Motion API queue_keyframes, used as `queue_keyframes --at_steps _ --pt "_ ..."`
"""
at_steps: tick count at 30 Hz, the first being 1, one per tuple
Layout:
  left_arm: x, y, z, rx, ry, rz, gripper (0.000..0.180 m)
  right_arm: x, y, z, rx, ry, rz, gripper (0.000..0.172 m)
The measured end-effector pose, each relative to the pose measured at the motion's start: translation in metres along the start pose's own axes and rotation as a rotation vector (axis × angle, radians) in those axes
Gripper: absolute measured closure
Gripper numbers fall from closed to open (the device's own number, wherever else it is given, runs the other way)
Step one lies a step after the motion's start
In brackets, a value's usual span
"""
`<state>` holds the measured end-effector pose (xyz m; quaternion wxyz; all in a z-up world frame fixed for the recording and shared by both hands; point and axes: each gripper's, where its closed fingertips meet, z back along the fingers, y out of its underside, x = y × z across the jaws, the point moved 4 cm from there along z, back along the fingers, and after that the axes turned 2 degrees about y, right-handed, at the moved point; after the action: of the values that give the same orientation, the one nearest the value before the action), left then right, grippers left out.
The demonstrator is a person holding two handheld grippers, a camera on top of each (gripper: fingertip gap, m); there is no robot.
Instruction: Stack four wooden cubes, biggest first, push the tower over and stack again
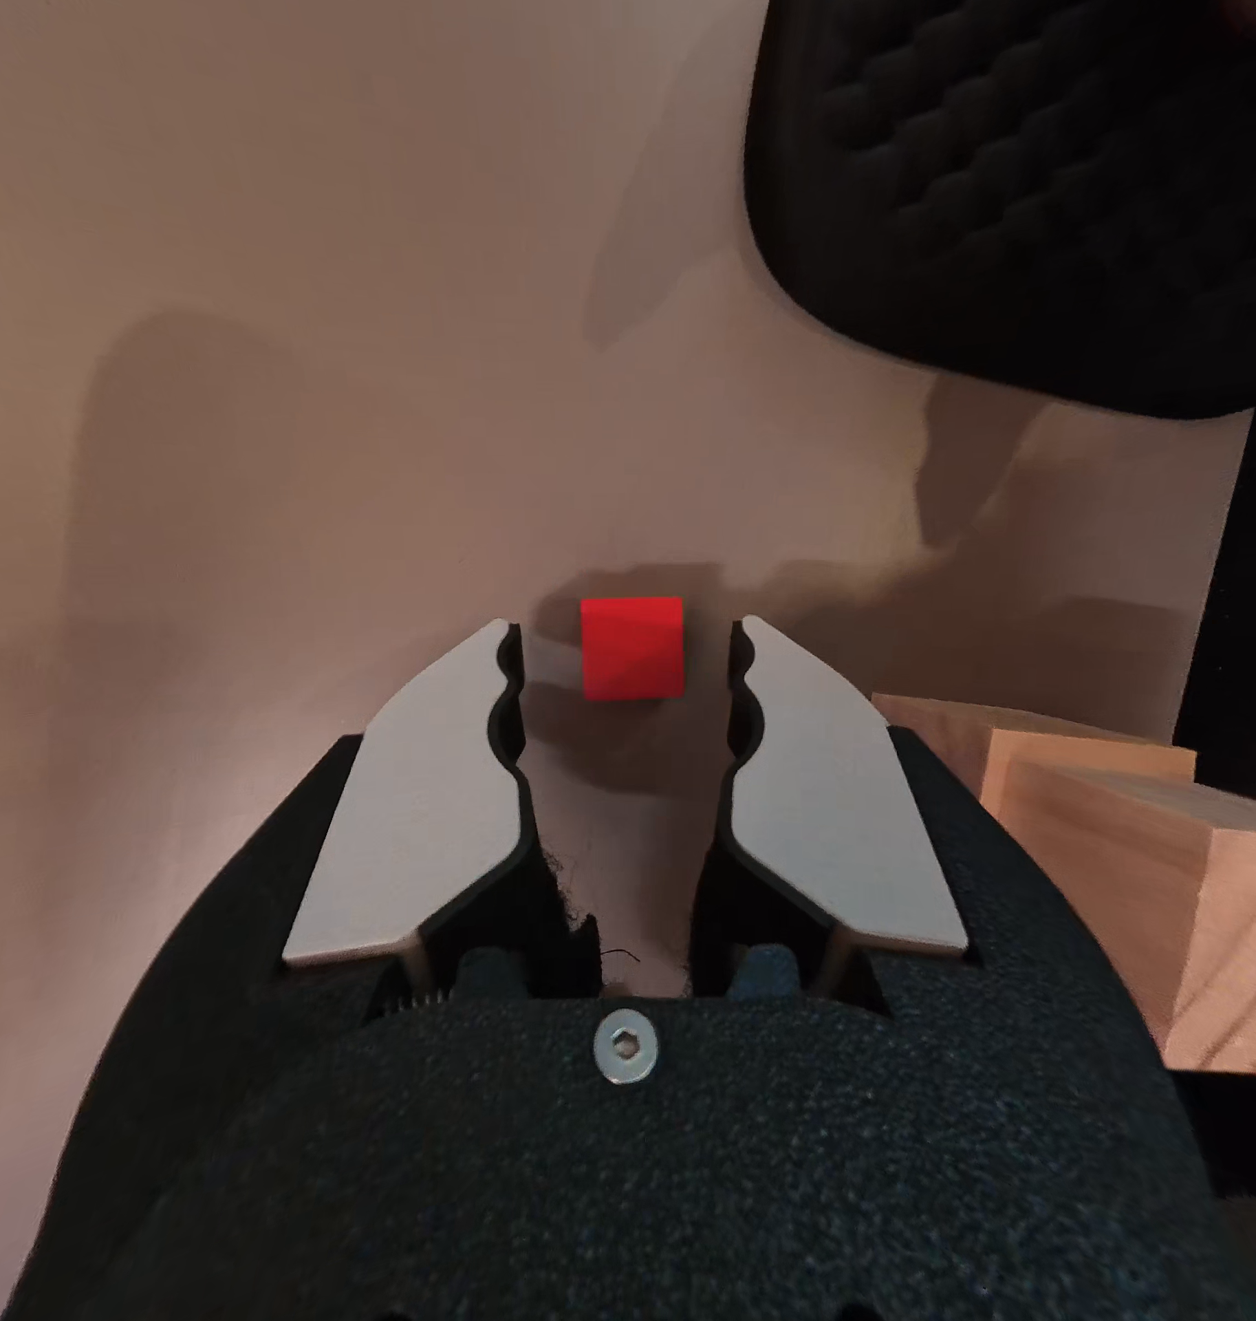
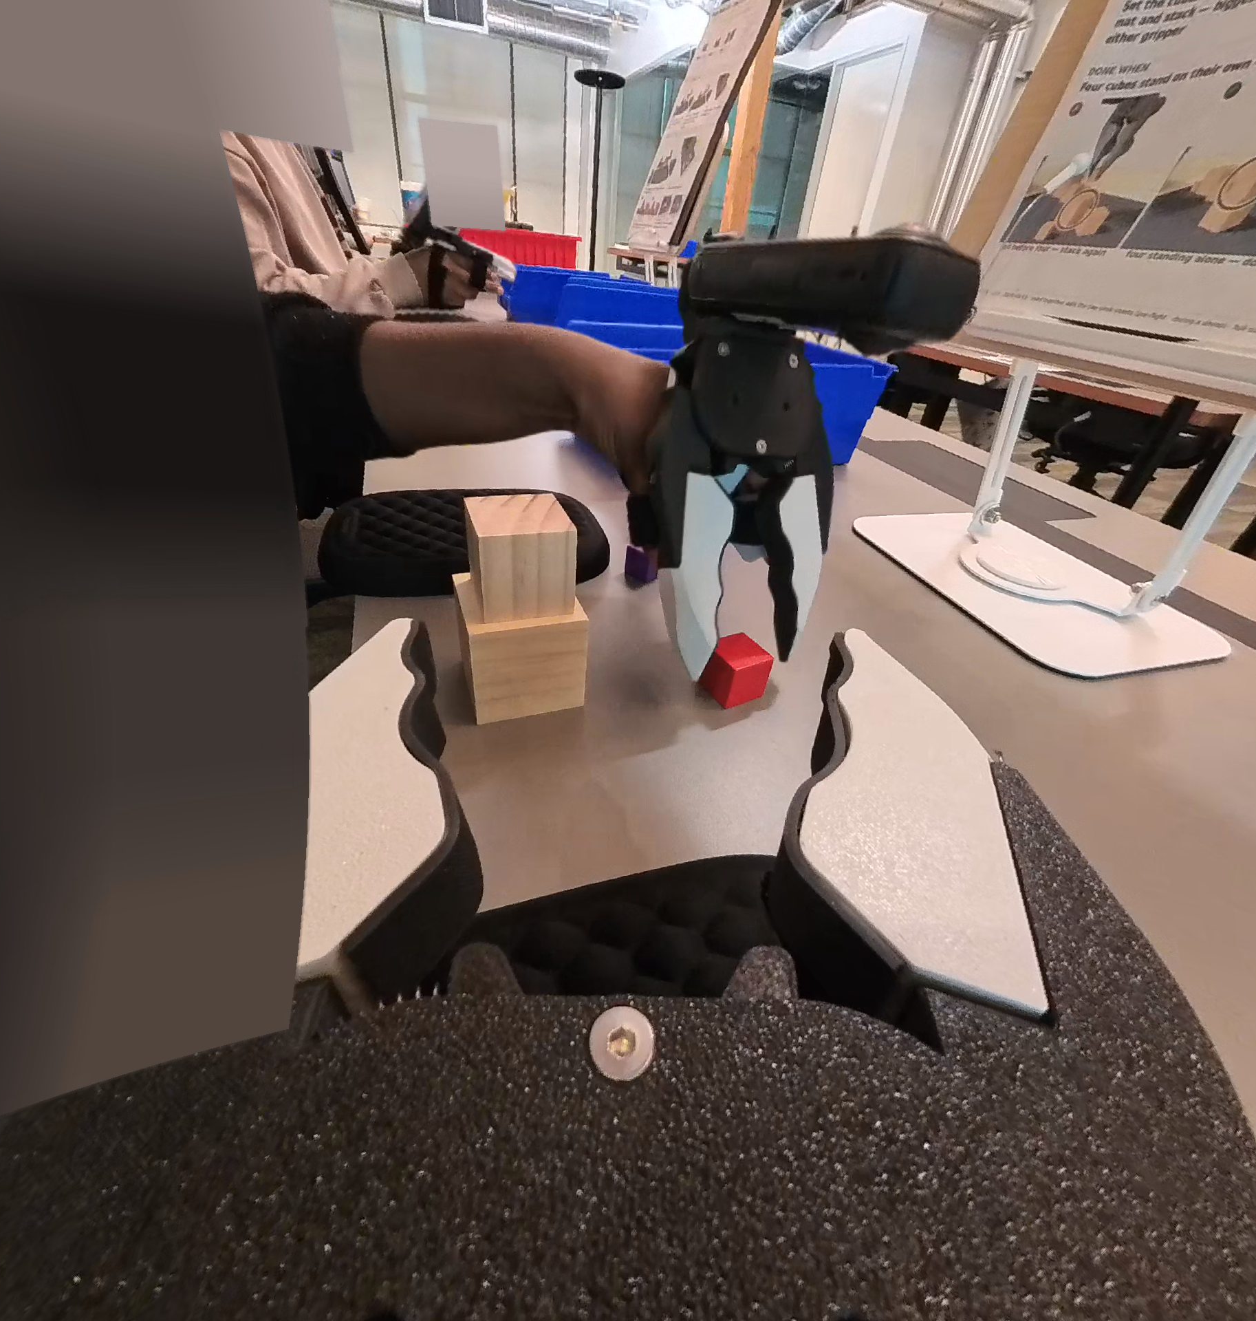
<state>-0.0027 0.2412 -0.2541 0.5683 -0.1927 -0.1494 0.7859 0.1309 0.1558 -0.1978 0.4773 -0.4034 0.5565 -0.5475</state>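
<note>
Straddling the red cube (image 1: 632, 649) on the bench (image 1: 253, 357), your left gripper (image 1: 625, 647) has its fingers apart, neither touching it. Beside that cube two wooden blocks (image 2: 521, 615) stand stacked; your right gripper (image 2: 625, 686) gapes empty.

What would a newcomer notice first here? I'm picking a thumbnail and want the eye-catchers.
The red cube on the grey table, standing between the open fingers of the left gripper, which touch neither side. Left of it in the right wrist view, two stacked wooden blocks; a purple cube lies behind.
</note>
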Motion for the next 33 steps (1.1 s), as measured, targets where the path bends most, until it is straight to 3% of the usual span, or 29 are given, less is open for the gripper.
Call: queue_keyframes --at_steps 3,6,8,13,19,25,33 --pt "0.0 0.001 -0.003 0.012 0.008 -0.009 0.132 0.0 0.0 0.0 -0.001 0.001 0.0 0.069" --pt "-0.002 0.001 -0.001 0.0 0.021 -0.021 0.154 0.0 0.0 0.0 -0.002 0.002 0.003 0.07" --pt "-0.005 0.0 0.005 -0.007 0.028 -0.029 0.154 0.0 0.0 0.0 -0.001 0.002 0.002 0.07" --pt "-0.025 -0.011 0.052 -0.035 -0.01 -0.046 0.154 0.0 0.0 0.0 -0.001 0.002 -0.001 0.07" --pt "-0.082 -0.017 0.109 -0.066 0.017 -0.099 0.154 0.0 0.001 -0.001 0.01 0.005 0.008 0.07" --pt "-0.107 -0.007 0.106 -0.048 0.036 -0.111 0.154 0.001 0.002 -0.002 0.018 0.008 0.017 0.071" --pt "-0.108 -0.001 0.092 -0.028 0.045 -0.105 0.153 0.0 0.001 -0.001 0.011 0.007 0.004 0.071"
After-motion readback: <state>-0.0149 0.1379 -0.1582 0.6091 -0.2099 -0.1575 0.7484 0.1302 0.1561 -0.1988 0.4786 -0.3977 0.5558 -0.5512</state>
